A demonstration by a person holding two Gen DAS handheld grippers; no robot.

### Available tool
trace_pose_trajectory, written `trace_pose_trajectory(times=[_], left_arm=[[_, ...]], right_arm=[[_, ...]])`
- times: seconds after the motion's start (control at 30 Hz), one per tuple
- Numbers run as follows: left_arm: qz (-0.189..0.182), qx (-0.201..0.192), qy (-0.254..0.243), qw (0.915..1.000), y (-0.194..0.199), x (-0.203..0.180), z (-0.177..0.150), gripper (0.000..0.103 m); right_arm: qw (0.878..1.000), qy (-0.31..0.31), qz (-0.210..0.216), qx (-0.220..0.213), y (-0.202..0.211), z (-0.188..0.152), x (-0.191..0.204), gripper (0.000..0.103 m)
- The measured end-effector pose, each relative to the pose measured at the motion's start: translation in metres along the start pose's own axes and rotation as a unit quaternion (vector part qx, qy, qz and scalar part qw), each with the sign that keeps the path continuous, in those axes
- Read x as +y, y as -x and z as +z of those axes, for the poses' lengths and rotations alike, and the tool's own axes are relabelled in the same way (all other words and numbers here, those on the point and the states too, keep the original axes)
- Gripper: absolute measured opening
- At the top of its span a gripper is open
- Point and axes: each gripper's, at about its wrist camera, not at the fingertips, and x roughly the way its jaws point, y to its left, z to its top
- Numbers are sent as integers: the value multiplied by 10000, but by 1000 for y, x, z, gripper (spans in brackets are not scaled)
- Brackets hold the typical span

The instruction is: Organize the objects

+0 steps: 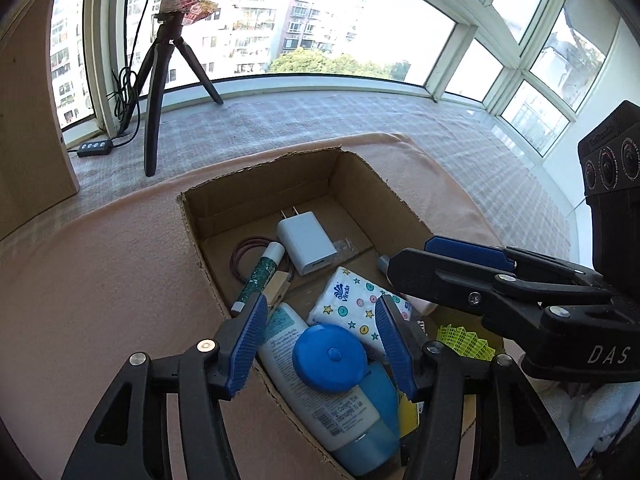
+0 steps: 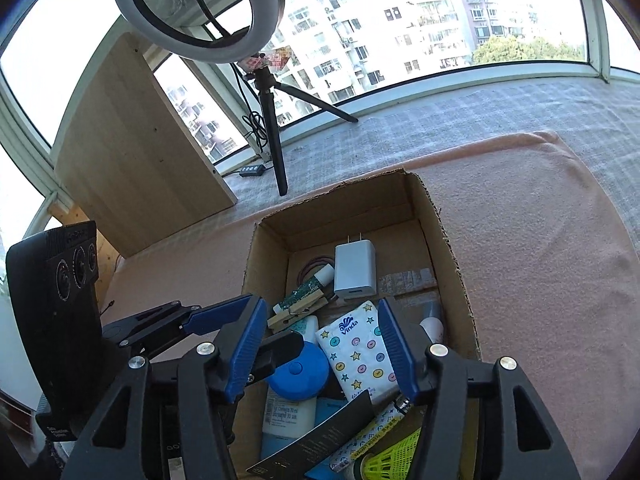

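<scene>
Both my hand-held grippers hang over the cardboard box (image 1: pixel 256 184), jaws apart and gripping nothing. My left hand-held gripper (image 1: pixel 322 336) has the blue round tape measure (image 1: pixel 330 357) just beneath its fingertips, lying on the white lotion tube (image 1: pixel 320 404). My right hand-held gripper (image 2: pixel 322 344) frames the tissue pack (image 2: pixel 360 350); the white charger (image 2: pixel 355 270) lies farther ahead.

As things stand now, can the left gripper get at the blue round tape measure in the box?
Probably yes. The left gripper is open, and the blue tape measure lies on top of the white tube, directly between the fingers, nothing covering it.
</scene>
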Motion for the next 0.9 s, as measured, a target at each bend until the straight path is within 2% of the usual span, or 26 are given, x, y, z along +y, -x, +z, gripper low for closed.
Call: trace_pose_trajectory(times=[0.27, 0.5, 0.67, 0.8, 0.9], left_arm=[[230, -77, 174, 9996, 41, 30, -30, 67], [578, -320, 403, 9970, 101, 67, -64, 75], [960, -532, 535, 9925, 150, 92, -92, 81], [1253, -701, 719, 9870, 191, 108, -118, 93], [1407, -775, 803, 9837, 215, 116, -136, 95]], right_arm=[[9996, 177, -207, -101, 16, -19, 23, 56], [9987, 350, -295, -208, 27, -47, 55, 63], [9974, 601, -316, -260, 30, -68, 90, 69], [9963, 764, -232, -308, 33, -84, 120, 77], [9953, 888, -242, -312, 33, -95, 143, 79]])
